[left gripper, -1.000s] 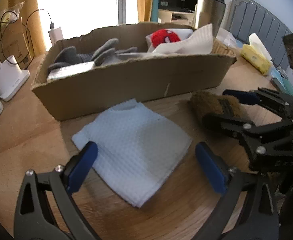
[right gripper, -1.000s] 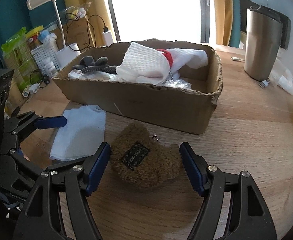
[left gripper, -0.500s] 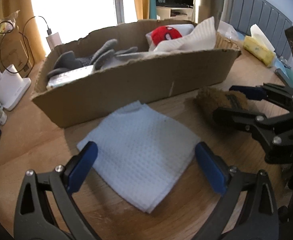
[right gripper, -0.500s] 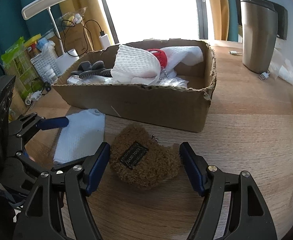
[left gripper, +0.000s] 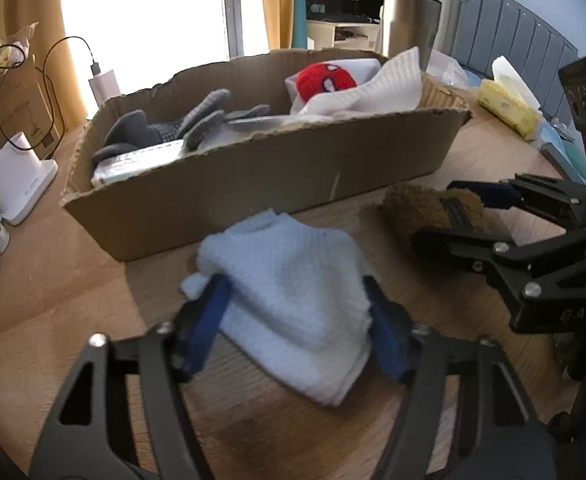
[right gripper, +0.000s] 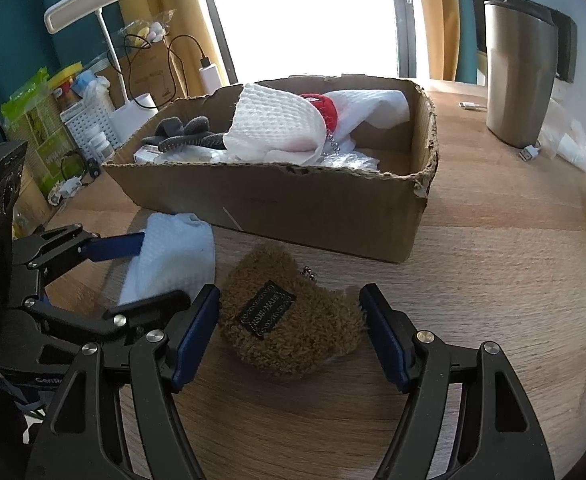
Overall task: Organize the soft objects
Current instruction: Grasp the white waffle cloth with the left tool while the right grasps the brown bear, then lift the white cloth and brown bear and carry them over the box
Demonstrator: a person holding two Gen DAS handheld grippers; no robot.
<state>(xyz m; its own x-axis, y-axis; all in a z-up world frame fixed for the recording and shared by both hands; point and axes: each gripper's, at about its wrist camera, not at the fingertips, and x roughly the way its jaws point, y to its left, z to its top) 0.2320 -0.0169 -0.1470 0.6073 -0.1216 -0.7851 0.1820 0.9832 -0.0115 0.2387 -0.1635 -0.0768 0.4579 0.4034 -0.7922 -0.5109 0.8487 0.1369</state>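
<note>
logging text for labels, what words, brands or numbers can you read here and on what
"HAND MADE", likely but small, on the black patch of the brown pouch.
"Gen...", cut off, on the left tongs body.
Raised characters on the right tongs body: too blurred.
Green packet print: too small.

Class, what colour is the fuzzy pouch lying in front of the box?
Brown pouch, clearest in right wrist view.
</note>
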